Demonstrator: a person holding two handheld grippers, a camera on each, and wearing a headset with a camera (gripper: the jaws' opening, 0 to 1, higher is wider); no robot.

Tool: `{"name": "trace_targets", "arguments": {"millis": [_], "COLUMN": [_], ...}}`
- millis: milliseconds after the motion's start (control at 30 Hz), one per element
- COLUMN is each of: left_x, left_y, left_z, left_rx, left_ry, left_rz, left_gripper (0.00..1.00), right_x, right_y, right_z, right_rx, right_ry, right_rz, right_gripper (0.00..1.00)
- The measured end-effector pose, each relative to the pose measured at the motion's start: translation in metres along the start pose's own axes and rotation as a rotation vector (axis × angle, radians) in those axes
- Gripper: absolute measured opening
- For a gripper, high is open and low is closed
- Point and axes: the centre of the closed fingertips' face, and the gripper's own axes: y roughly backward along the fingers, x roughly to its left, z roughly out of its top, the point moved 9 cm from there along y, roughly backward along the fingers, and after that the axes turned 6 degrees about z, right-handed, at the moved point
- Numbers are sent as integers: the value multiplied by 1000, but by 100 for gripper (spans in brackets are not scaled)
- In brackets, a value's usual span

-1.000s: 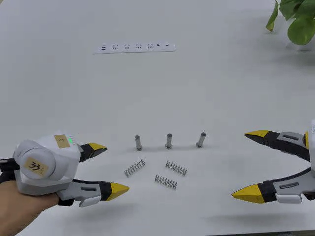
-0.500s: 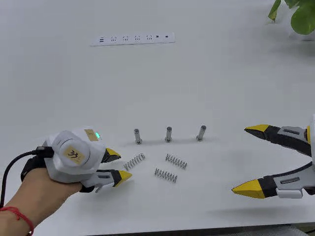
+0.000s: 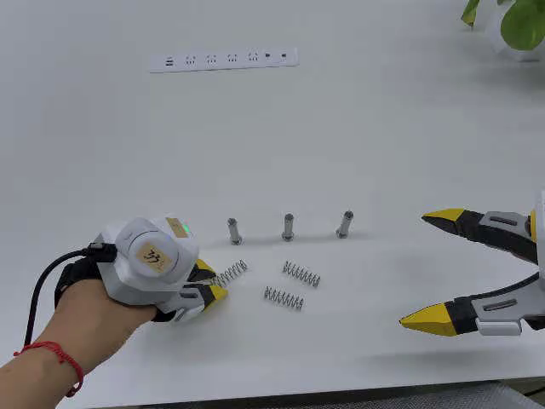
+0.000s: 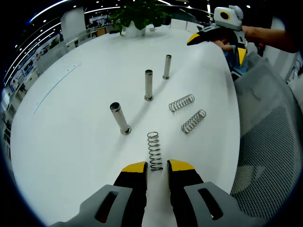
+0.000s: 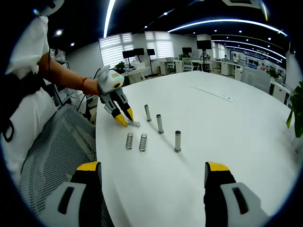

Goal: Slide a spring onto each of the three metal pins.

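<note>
The left gripper (image 4: 157, 166) sits low on the worktop (image 3: 383, 128) near its front edge. Its jaws are almost together around the near end of the left spring (image 4: 154, 149); I cannot tell whether they pinch it. Just beyond that spring the left pin (image 4: 120, 118) stands upright, with the middle pin (image 4: 148, 85) and right pin (image 4: 166, 66) in a row parallel to the front edge. The middle spring (image 4: 181, 102) and front spring (image 4: 193, 121) lie flat between the pins and the front edge, apart from each other.

The right gripper (image 3: 433, 268) hangs toward the worktop's right side, jaws wide apart, with bare worktop between it and the right pin. A power strip (image 3: 223, 59) lies toward the far edge, and a plant (image 3: 511, 21) stands at the far right.
</note>
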Motion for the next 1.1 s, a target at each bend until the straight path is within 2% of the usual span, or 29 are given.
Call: {"name": "trace_targets", "arguments": {"millis": [67,200,267,500,900,1100], "left_x": [0,-2,0,-2,-5,-11], "left_y": [0,-1,-2,-2,1,10], "left_z": [0,2,0,0,-4,-2], "left_rx": [7,11,12,13,15,-14], "left_ry": [11,-7,-19,-25,0,33], "left_rz": [3,8,14,21,17,8], "left_gripper": [16,12,12,11,11,11], "right_x": [0,0,0,1,3,4], "right_y": [0,-1,-2,-1,-3,-4], "right_z": [1,2,2,1,4,7], "right_rx": [0,-4,-5,4,8,8], "right_ry": [1,0,-1,3,11,15], "right_rz": [-1,-4,-4,-5,-4,0], "right_gripper": [91,90,90,90,90,90]}}
